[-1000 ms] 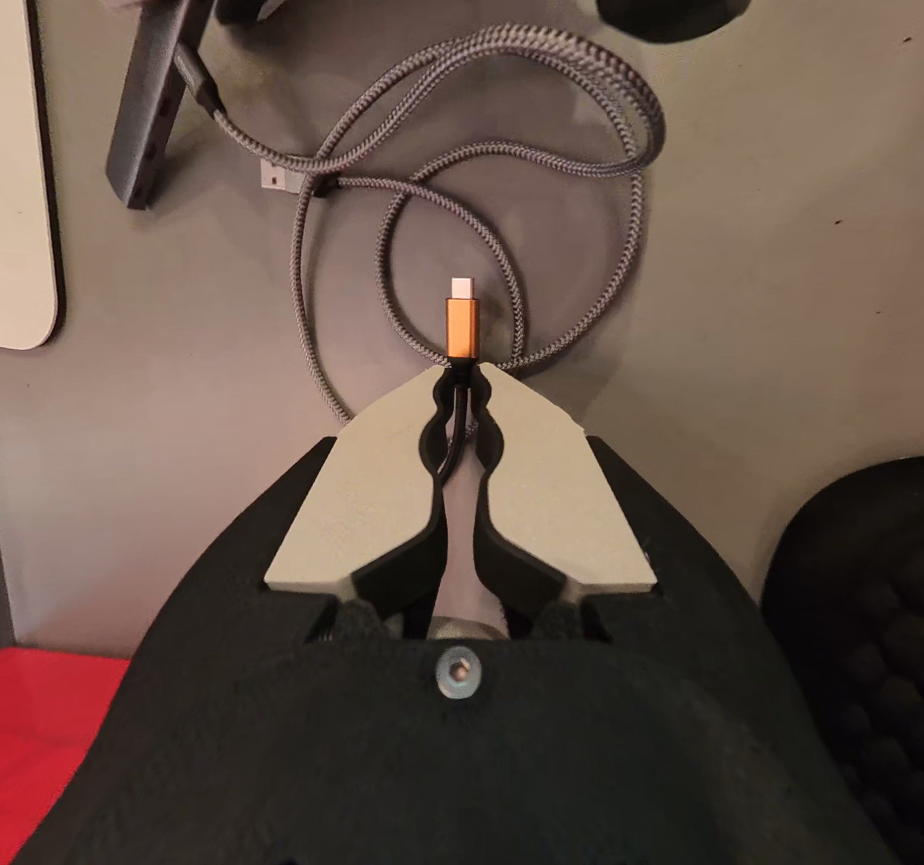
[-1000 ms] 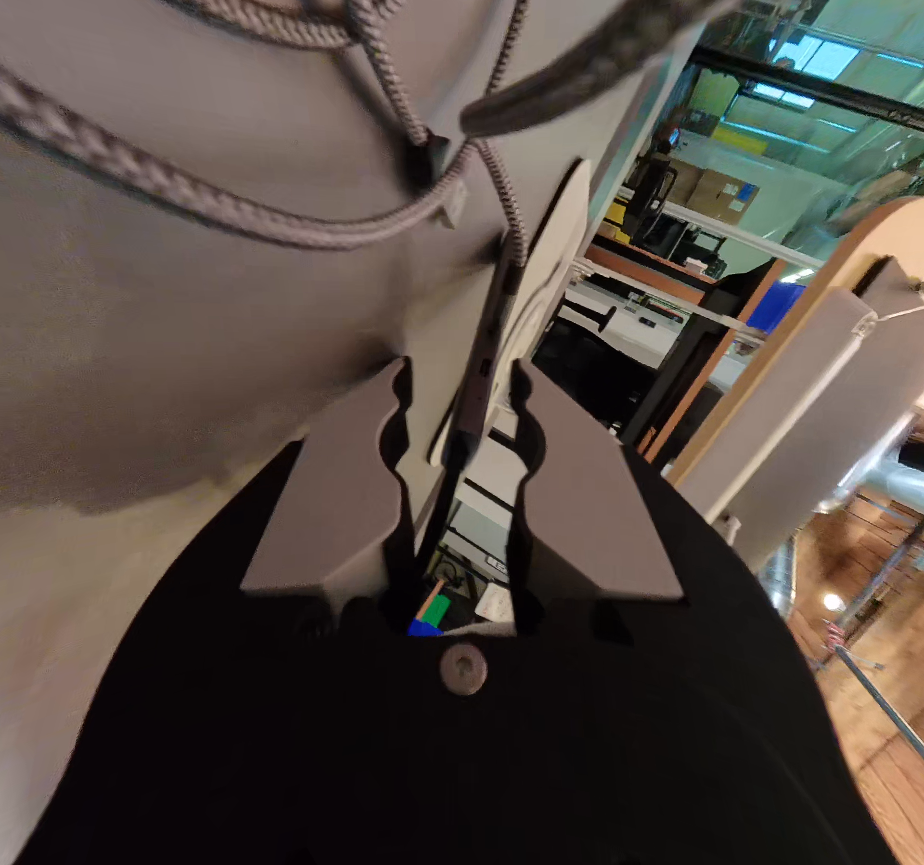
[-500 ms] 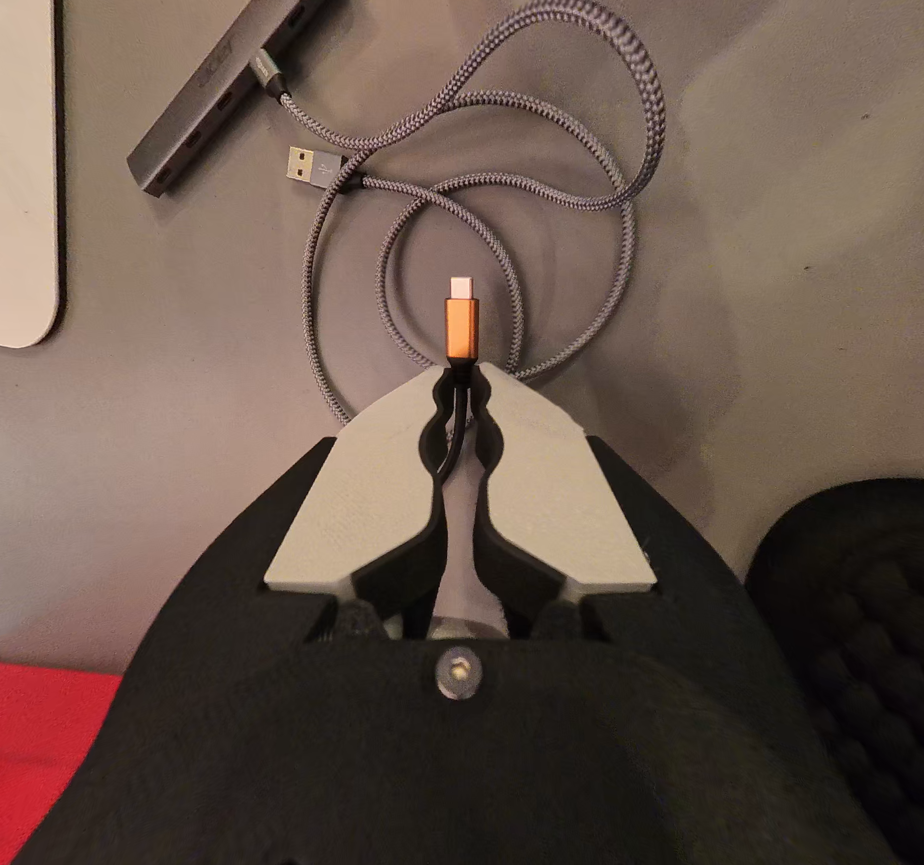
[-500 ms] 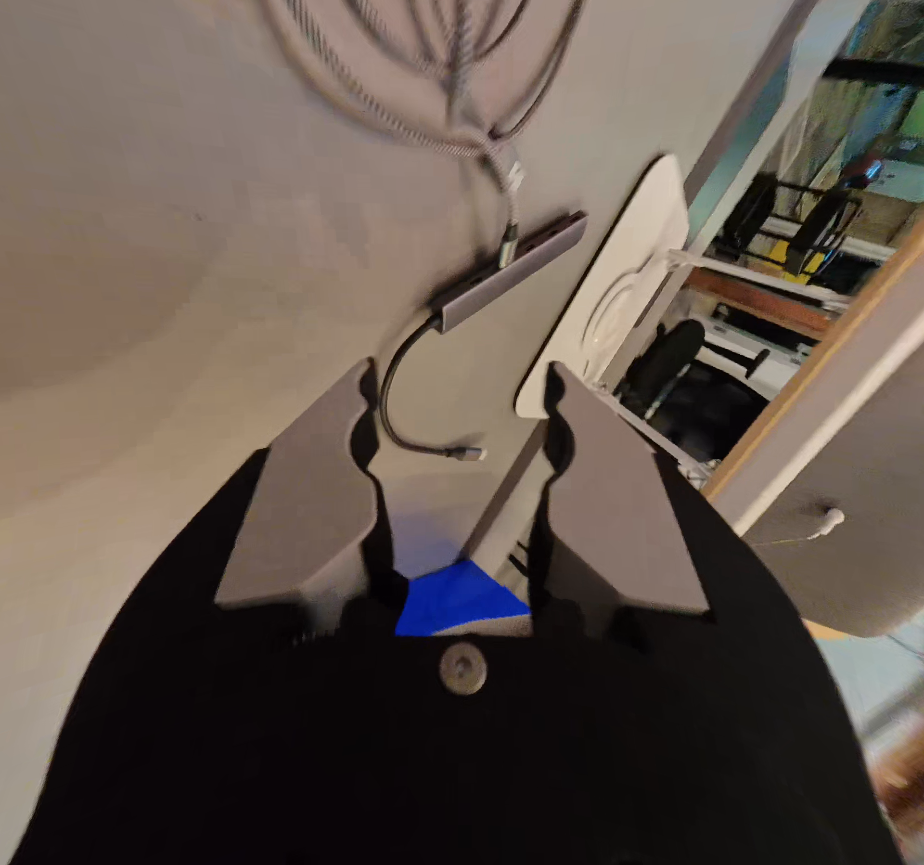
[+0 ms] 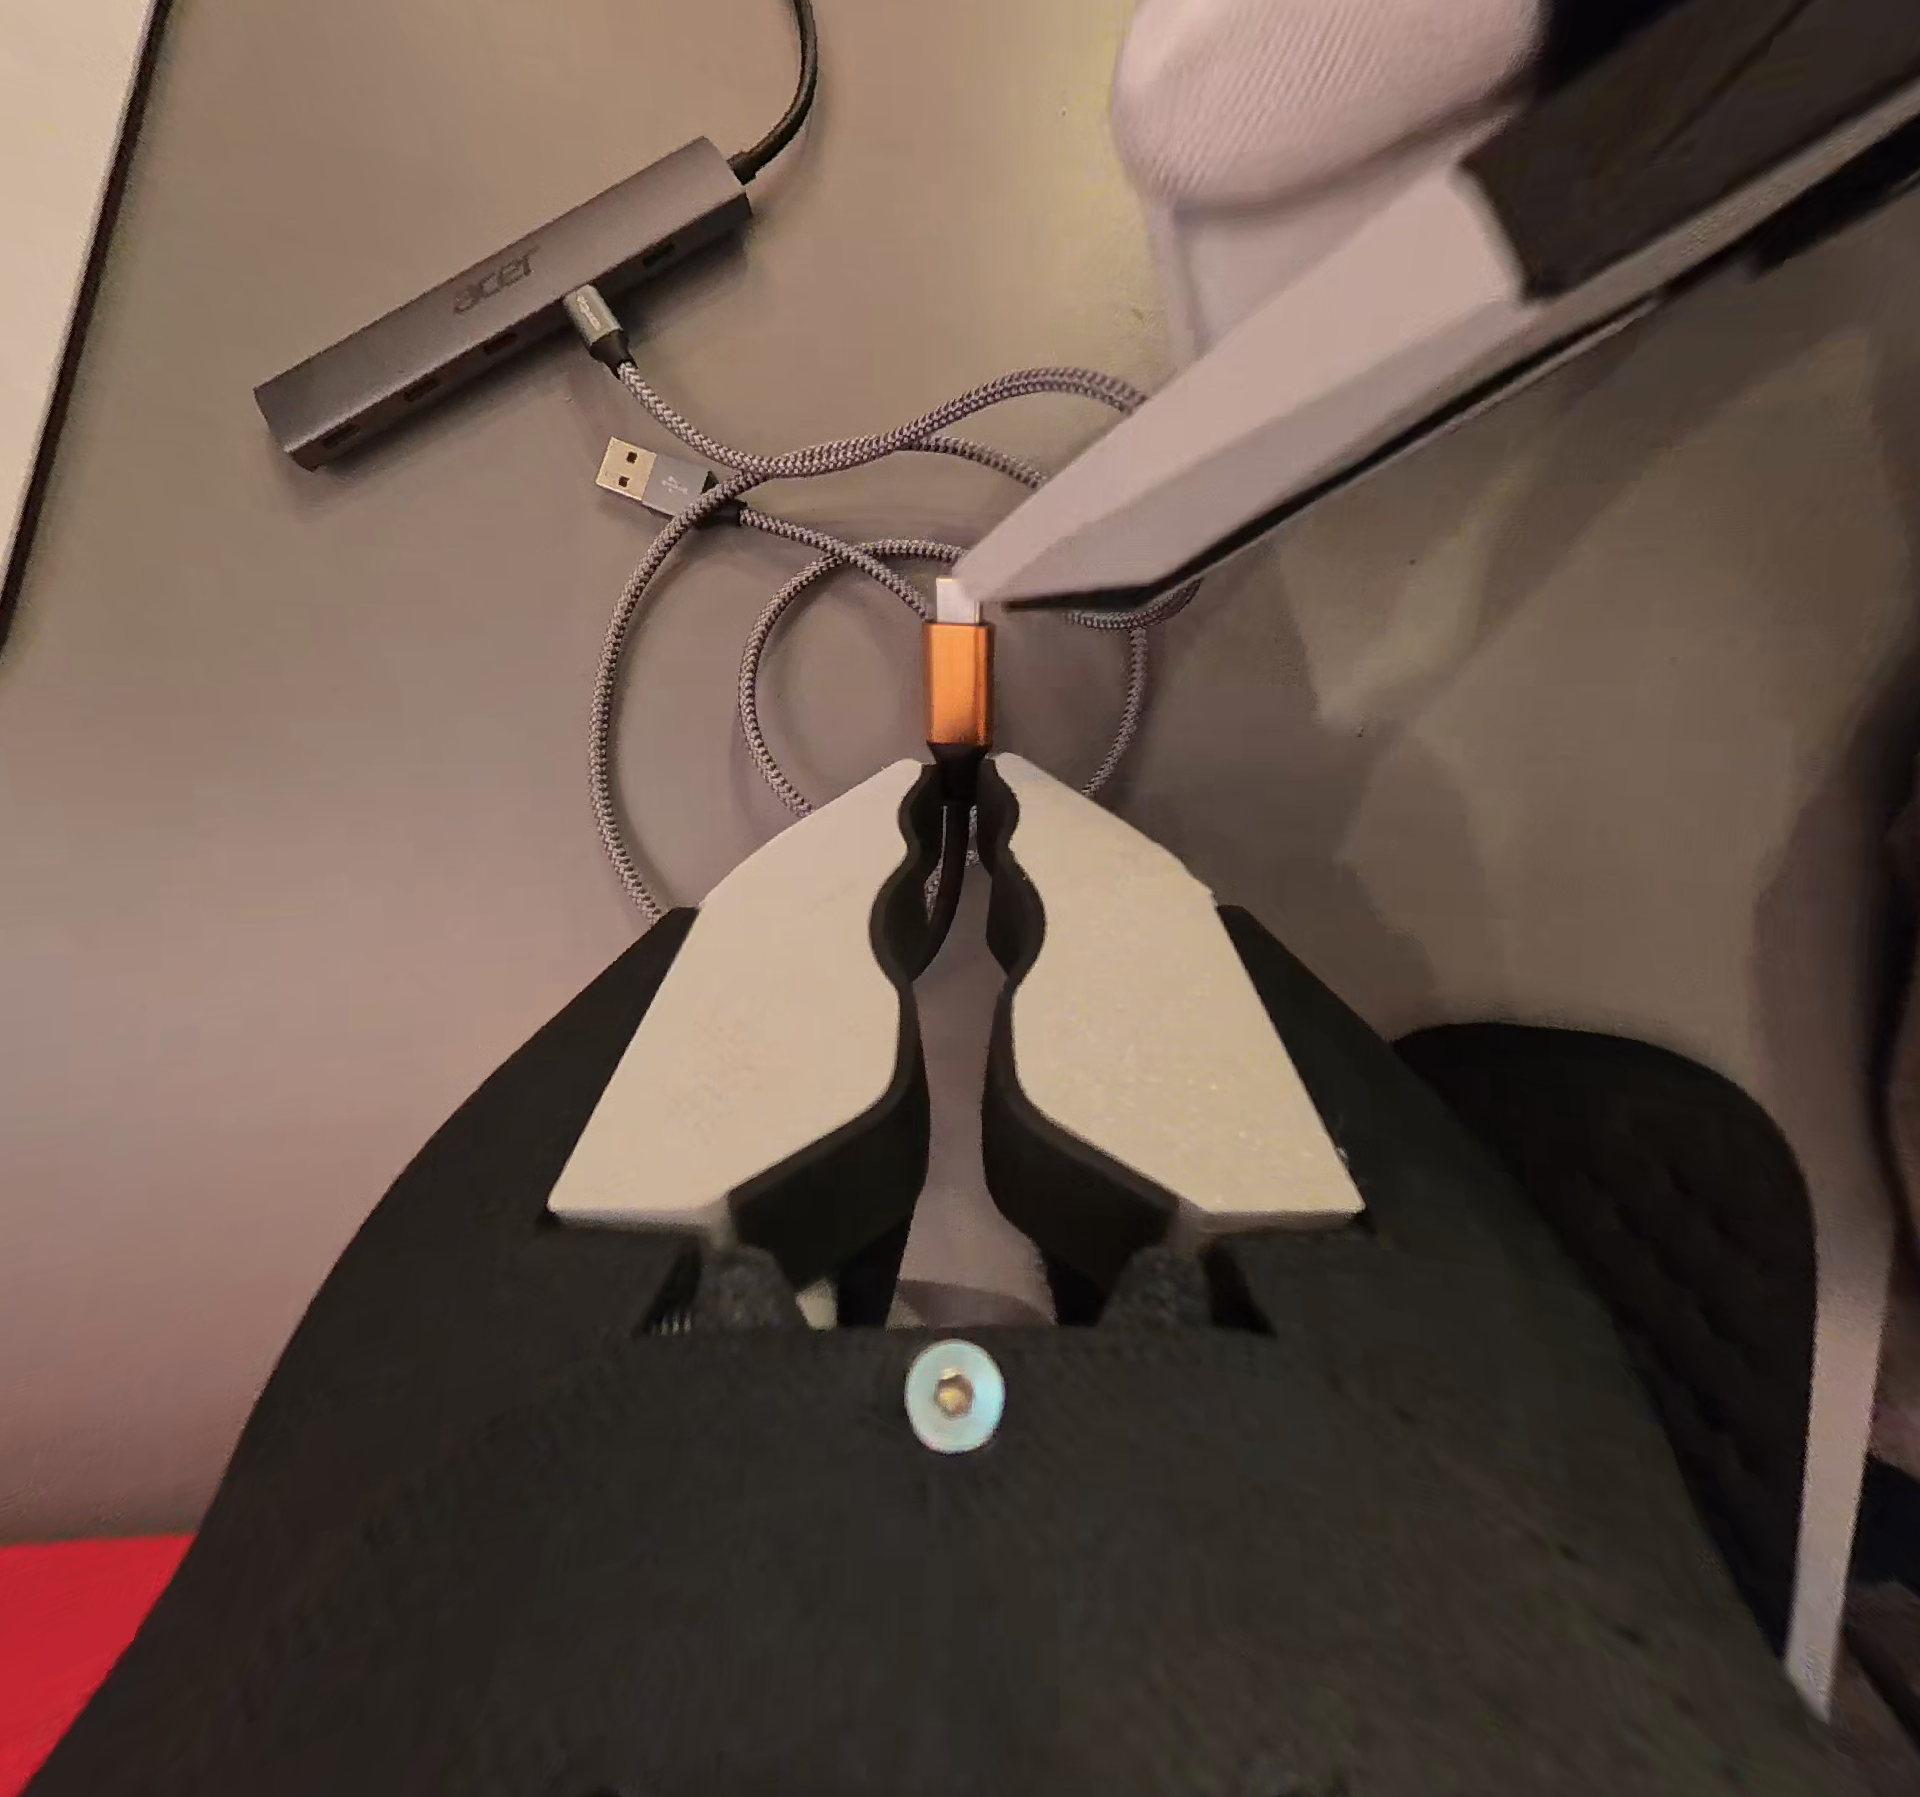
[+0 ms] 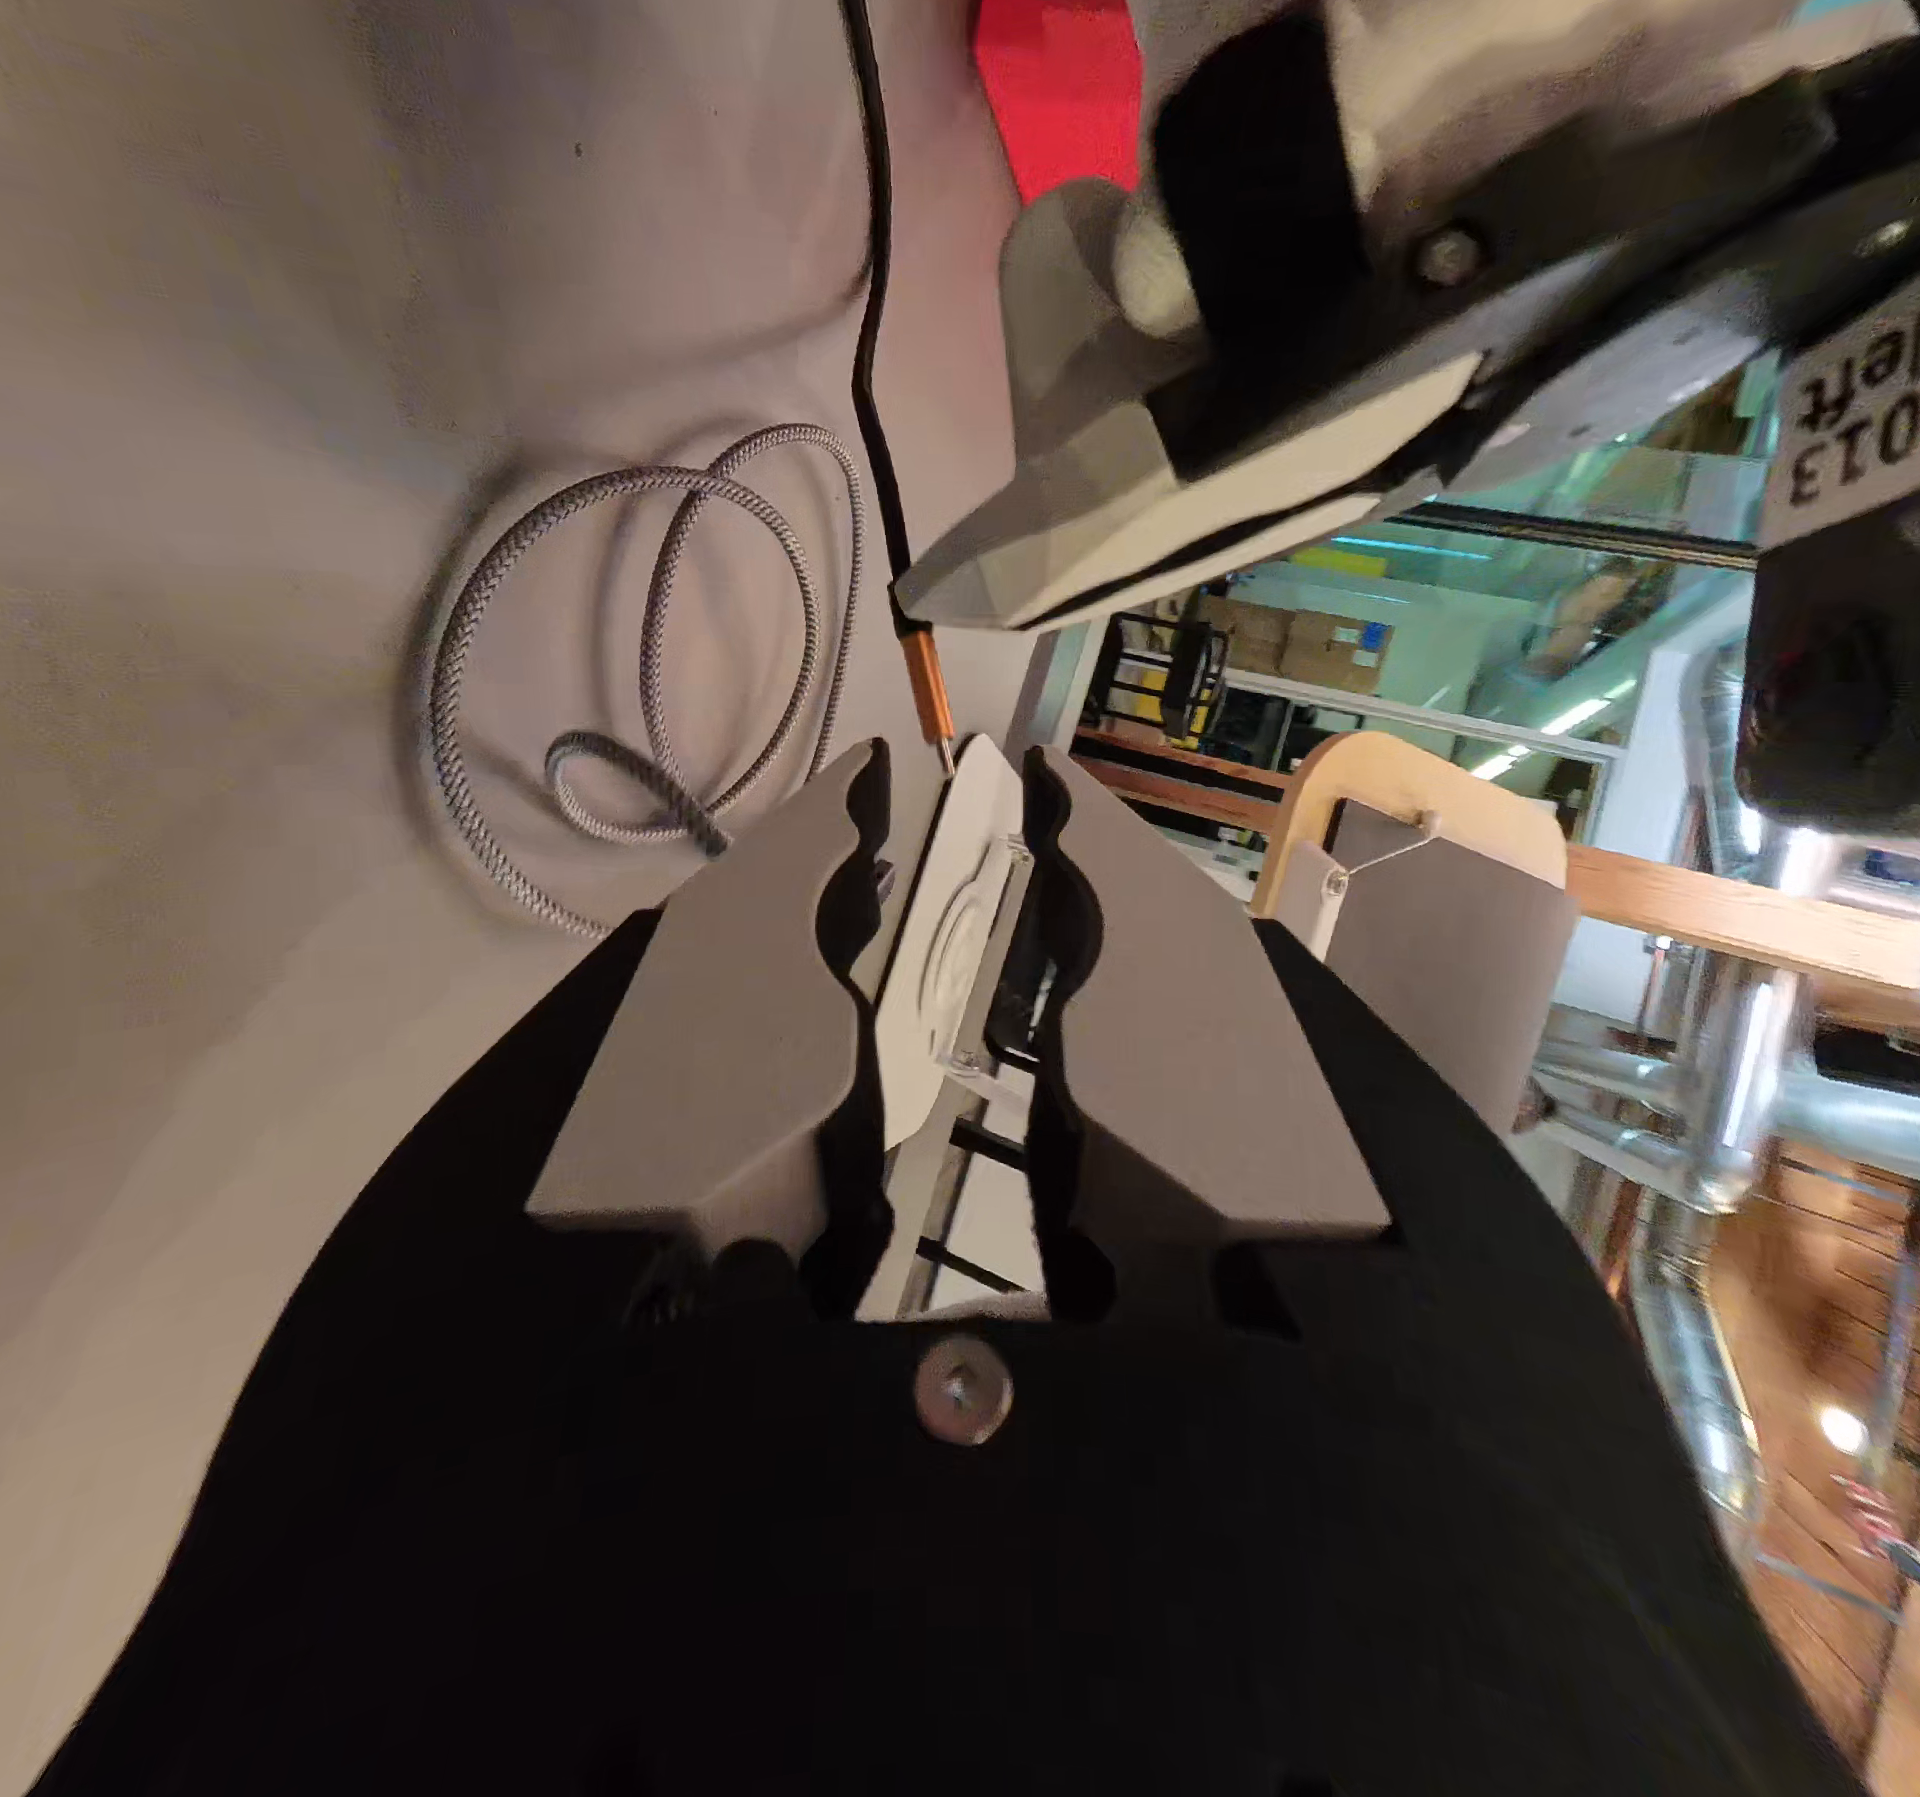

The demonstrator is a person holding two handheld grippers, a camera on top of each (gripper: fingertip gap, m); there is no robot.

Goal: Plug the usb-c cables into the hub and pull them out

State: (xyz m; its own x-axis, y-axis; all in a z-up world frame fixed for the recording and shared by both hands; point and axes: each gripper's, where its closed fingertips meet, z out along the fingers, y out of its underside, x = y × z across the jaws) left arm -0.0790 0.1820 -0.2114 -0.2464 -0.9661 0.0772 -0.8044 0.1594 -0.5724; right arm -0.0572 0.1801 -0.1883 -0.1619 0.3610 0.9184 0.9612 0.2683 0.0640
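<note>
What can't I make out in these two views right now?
- Left wrist view: orange plug tip partly behind a finger of the right gripper; contact unclear.
- Left wrist view: hub lead cut by top edge.
- Right wrist view: hub mostly hidden behind own fingers; black cable cut by top edge.

Your left gripper [image 5: 958, 771]: clamped on the black cable behind its orange USB-C plug [image 5: 958, 682].
Hub [image 5: 499, 308]: one braided cable [image 5: 831, 459] plugged in.
</note>
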